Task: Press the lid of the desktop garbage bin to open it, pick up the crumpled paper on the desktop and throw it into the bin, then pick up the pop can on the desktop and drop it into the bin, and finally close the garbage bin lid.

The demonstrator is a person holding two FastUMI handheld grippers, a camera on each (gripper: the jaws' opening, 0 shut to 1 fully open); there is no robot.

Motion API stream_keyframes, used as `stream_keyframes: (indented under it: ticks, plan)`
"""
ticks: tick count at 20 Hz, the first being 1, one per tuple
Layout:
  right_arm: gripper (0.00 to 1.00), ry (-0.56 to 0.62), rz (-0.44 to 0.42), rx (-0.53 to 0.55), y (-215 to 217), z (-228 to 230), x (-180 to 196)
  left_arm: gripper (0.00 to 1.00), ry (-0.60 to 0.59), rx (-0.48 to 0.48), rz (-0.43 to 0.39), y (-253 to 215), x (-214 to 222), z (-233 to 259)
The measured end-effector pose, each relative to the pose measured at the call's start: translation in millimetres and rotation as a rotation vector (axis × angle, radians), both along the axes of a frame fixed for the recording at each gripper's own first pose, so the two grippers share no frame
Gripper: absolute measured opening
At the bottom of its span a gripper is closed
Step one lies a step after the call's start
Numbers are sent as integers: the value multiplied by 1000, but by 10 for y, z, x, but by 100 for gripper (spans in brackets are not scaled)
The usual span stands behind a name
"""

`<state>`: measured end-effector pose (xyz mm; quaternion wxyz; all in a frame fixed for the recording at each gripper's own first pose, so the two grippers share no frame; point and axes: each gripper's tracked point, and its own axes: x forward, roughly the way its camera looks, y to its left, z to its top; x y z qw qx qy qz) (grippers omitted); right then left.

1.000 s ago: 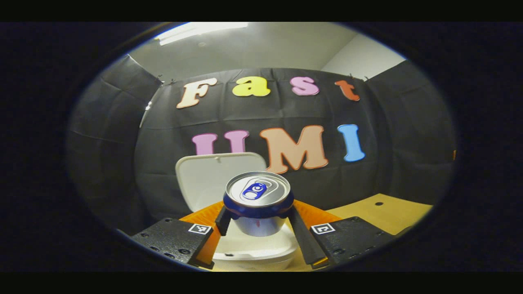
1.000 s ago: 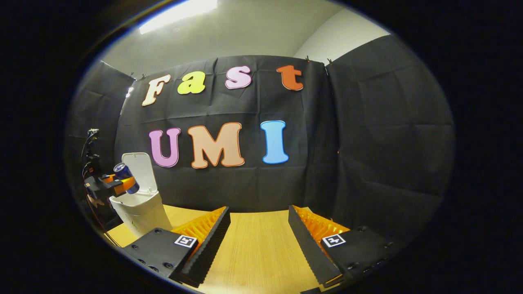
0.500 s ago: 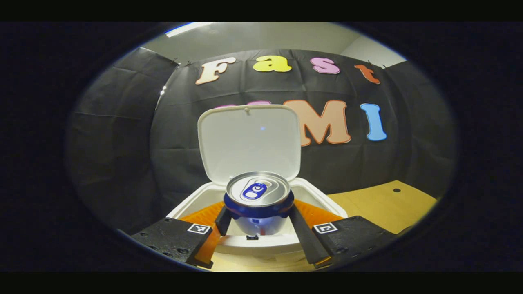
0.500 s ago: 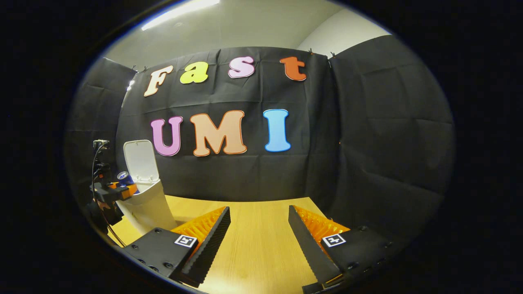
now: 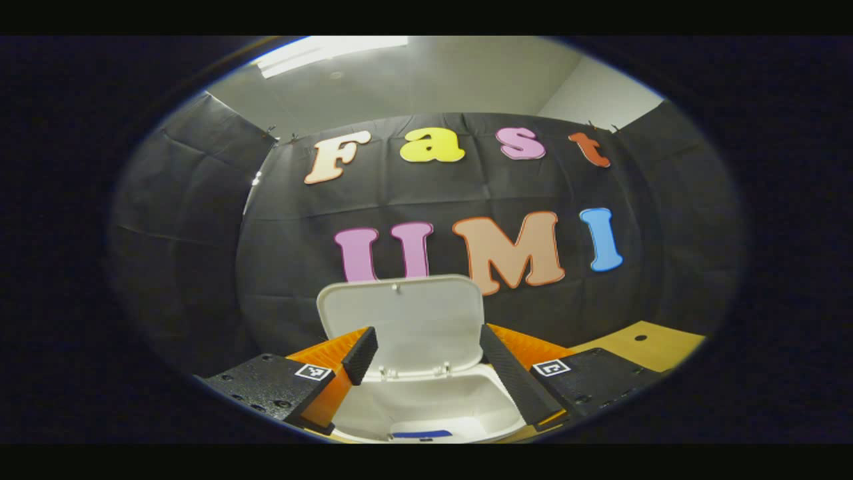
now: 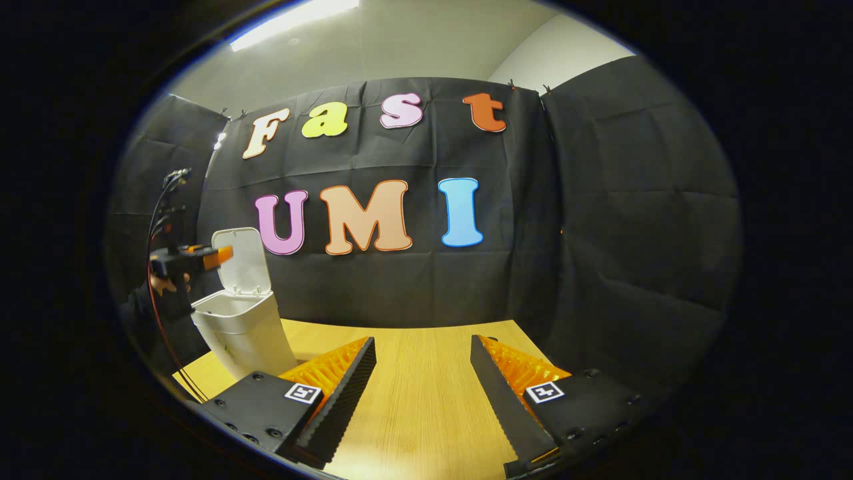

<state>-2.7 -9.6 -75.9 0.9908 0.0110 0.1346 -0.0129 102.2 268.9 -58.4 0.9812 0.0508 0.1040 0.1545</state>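
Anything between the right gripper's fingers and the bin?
Nothing: in the right gripper view, bare tabletop separates the open right gripper from the bin.

A light wooden table [image 6: 426, 400] carries a white bin [image 6: 243, 330] near its far left corner.

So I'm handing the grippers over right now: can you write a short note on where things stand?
Left gripper: open, nothing in it, above the open bin.
Right gripper: open, nothing in it, over the table.
Bin lid stands up. A blue sliver inside the bin is probably the can; paper not visible.
Left to do: close the lid.
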Motion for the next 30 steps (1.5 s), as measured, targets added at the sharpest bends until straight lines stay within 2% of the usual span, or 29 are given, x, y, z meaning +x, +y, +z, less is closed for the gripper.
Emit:
stream_keyframes:
  ticks: [4, 6, 8, 9, 10, 11, 12, 15, 21, 26, 30]
  plan:
    - [95, 9, -41, 8, -101, -64, -83, 93, -12, -30, -6, 277, 547, 317]
    - [95, 17, -70, 19, -185, -105, -154, 93, 12, -78, -8, 383, 790, 321]
    - [98, 24, -99, 30, -276, -147, -221, 93, 83, -140, -6, 459, 927, 183]
    - [95, 26, -110, 35, -308, -164, -248, 93, 133, -157, -1, 480, 935, 55]
    - [95, 28, -118, 39, -335, -168, -266, 99, 166, -163, 8, 499, 914, -23]
    - [95, 27, -122, 41, -346, -176, -269, 94, 197, -172, 4, 466, 869, -96]
    - [95, 28, -122, 41, -348, -178, -259, 94, 216, -179, -1, 428, 809, -151]
    - [95, 31, -96, 52, -288, -181, -185, 92, 192, -136, -29, 347, 667, -88]
    - [95, 56, 1, 59, 2, -283, 2, 93, 214, -177, -53, 141, 164, -136]
    - [95, 90, 66, 52, 204, -387, 90, 93, 279, -185, -45, -38, -388, -508]
    - [95, 132, 119, 18, 342, -491, 172, 93, 326, -174, -38, -129, -665, -840]
